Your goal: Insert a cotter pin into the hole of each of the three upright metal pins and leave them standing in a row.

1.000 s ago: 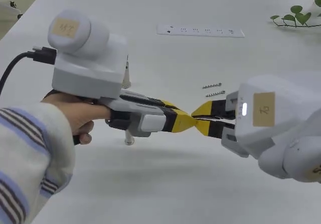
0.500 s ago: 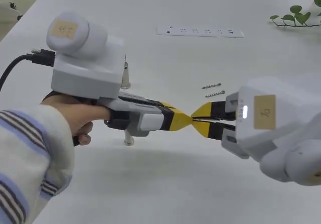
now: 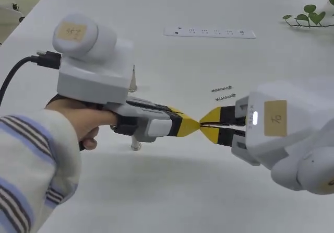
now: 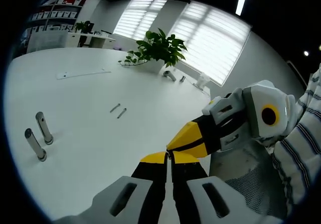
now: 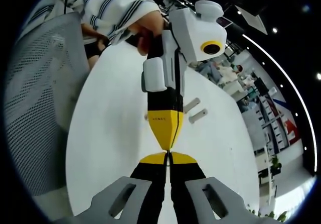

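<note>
— Well, where are the two grippers sitting?
— They are meeting tip to tip above the white tabletop [image 3: 172,191]. The left gripper [image 4: 169,156] is pointing in from the left of the head view, with a hand [image 3: 78,120] in a striped sleeve [image 3: 31,160] wrapping its grip. The right gripper [image 5: 168,156] is facing it from the right.
— How are the fingers standing?
— The left gripper's fingers [image 4: 153,158] are pressing together, with the yellow tips touching. The right gripper's fingers [image 5: 153,158] are doing the same. The two pairs of tips are touching each other, nose to nose. Whether something thin is sitting pinched at that meeting point I cannot tell, as it is too small to make out.
— And the metal pins?
— Two metal pins [image 4: 44,127] are standing upright just beside each other on the tabletop. In the left gripper view they are well to the left of the fingers. In the head view the left gripper's body is covering most of them, with the top of one showing behind it and a round foot showing below it.
— The cotter pins?
— Two cotter pins [image 3: 221,89] are lying flat, side by side. They are apart from the metal pins and just beyond the touching tips in the head view.
— Anything else lying about?
— A white power strip [image 3: 209,32] is lying at the far side, and a leafy plant [image 3: 313,13] is trailing in at the far right corner.
</note>
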